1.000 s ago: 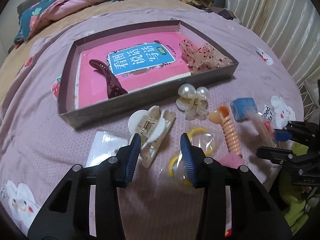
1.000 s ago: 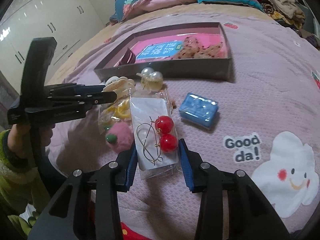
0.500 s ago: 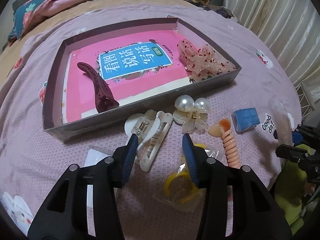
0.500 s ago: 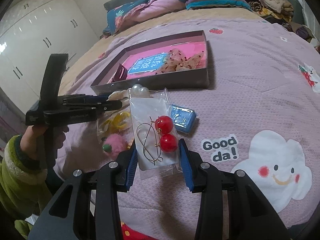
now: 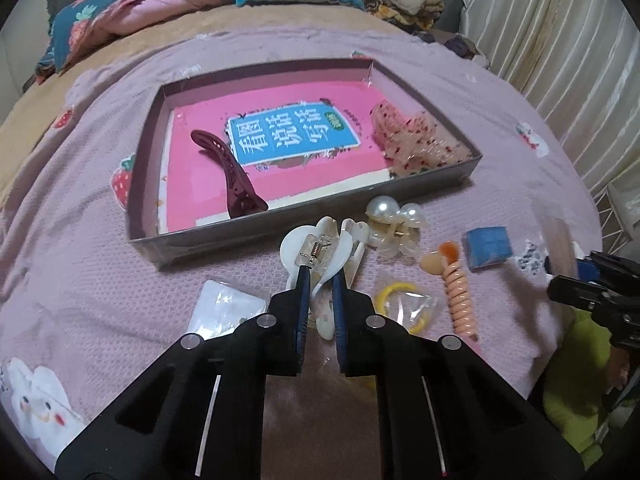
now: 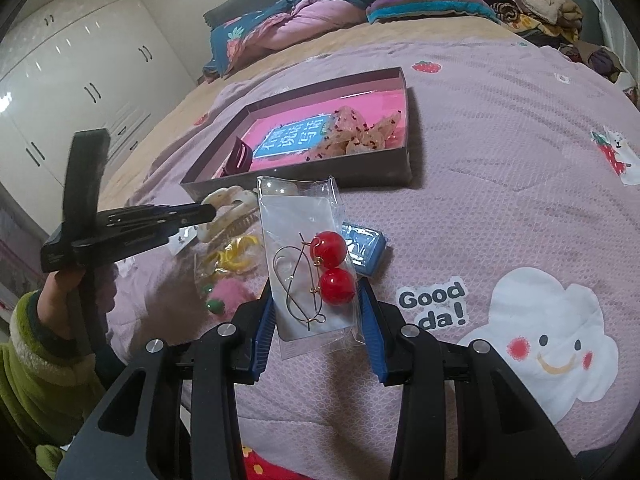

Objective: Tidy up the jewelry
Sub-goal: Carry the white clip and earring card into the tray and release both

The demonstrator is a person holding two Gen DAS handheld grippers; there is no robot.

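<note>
- Clamping the white claw clip (image 5: 320, 256), the left gripper (image 5: 320, 284) has just closed its jaws, and the blue pads now press the clip's handle from both sides; the clip lies on the purple bedspread (image 5: 80, 264), just short of the box.
- The right gripper (image 6: 318, 312) has a clear bag (image 6: 304, 256) with two red ball earrings (image 6: 332, 268) between its pads; its jaws stand partly apart, their pads against the bag's side edges, and the bag stands up from them.
- The box (image 5: 176, 244) sits at 12 o'clock from the left gripper, its near wall just beyond the clip; a pink book (image 5: 288, 148) fills most of its floor.
- Inside, a dark red clip (image 5: 230, 172) lies at 10 o'clock on the book and a speckled bow (image 5: 416, 144) fills the 2 o'clock corner.
- At 1 to 3 o'clock from the left gripper lie a pearl clip (image 5: 394, 220), a spiral hair tie (image 5: 456, 284), a blue packet (image 5: 486, 248) and a bagged yellow ring (image 5: 404, 304), close together.
- A small clear bag (image 5: 224, 308) lies at 9 o'clock, touching that gripper's left finger in the picture.
- Bare bedspread runs left of the box to the bed's edge; in the right wrist view it also spreads wide at 1 to 3 o'clock, around a cloud print (image 6: 540, 336).
</note>
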